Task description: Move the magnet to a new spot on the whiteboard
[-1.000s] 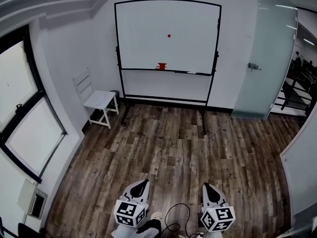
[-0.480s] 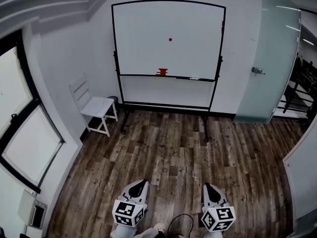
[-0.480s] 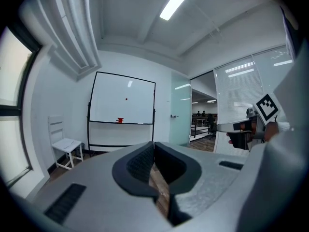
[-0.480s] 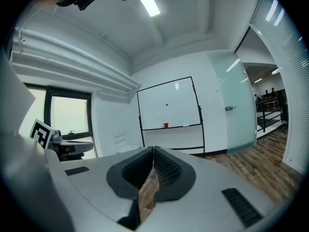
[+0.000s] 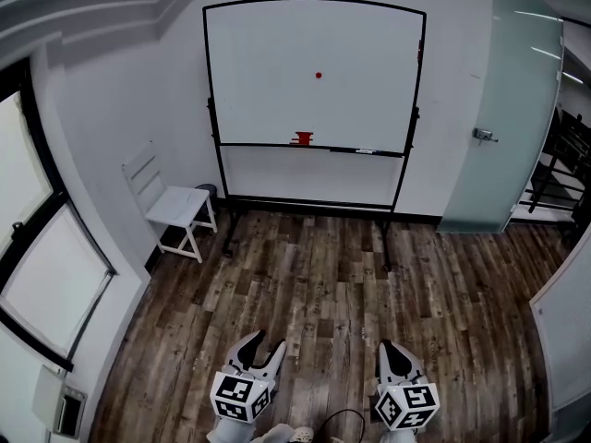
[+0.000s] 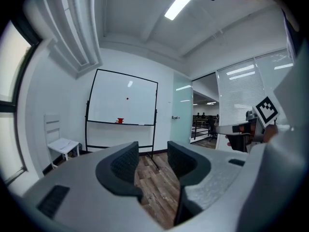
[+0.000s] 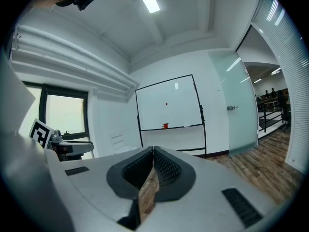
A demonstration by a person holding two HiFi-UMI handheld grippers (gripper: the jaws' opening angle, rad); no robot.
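Nothing is done yet: the magnet (image 5: 319,75) sits on the far whiteboard (image 5: 268,90), well apart from both grippers. The left gripper (image 5: 268,342) has its jaws opening with nothing between them; the right gripper (image 5: 386,346) has its jaws pressed together, empty.

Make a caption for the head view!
Left gripper opening empty, right gripper shut, facing a whiteboard bearing a red magnet.

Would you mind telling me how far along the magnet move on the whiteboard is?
Done: nothing yet; the red magnet sits on the whiteboard.
In hand: nothing; the left gripper is opening with nothing between its jaws, the right gripper is shut and empty, both across the wooden floor from the board.
Left: approach, grip the magnet, place it elsewhere.
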